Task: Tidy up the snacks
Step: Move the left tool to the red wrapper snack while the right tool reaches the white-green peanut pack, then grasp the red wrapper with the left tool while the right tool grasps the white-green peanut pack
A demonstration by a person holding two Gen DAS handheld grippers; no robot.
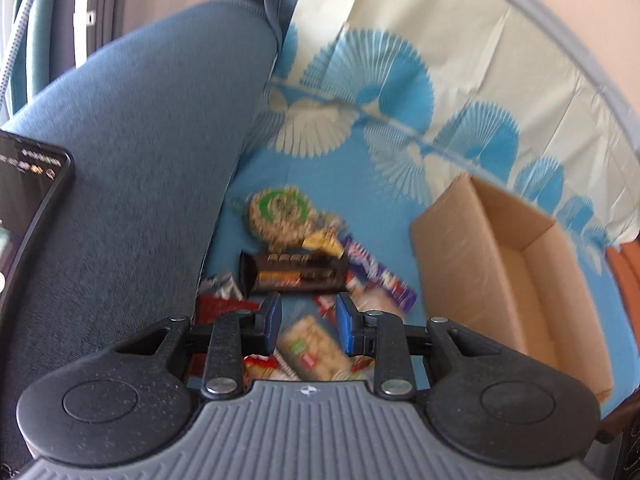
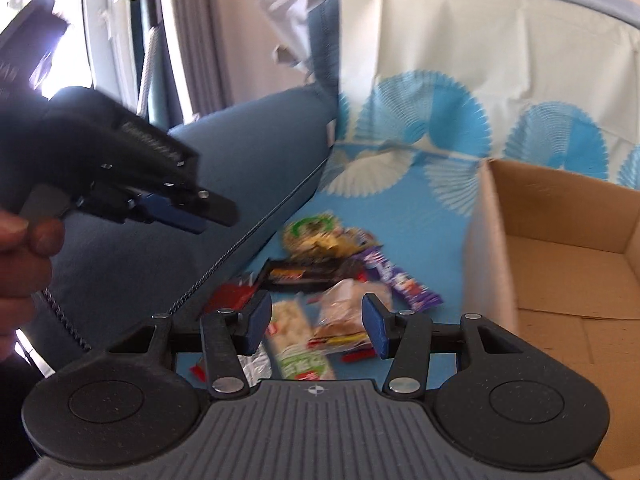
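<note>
Ahead of the right gripper [image 2: 316,328] a heap of snack packets [image 2: 332,280] lies on the cloth [image 2: 420,216]. The cardboard box [image 2: 560,248] stands to its right, the sofa arm [image 2: 248,148] to its left.

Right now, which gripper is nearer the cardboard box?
Right. The right gripper hovers over the snack pile beside the cardboard box; the left gripper is farther off, by the sofa arm.

Blue sofa armrest [image 1: 132,152], fan-patterned blue-and-cream cover [image 1: 400,92], bright curtained window [image 2: 120,20] behind.

Bright daylight, motion blur, fisheye warp
</note>
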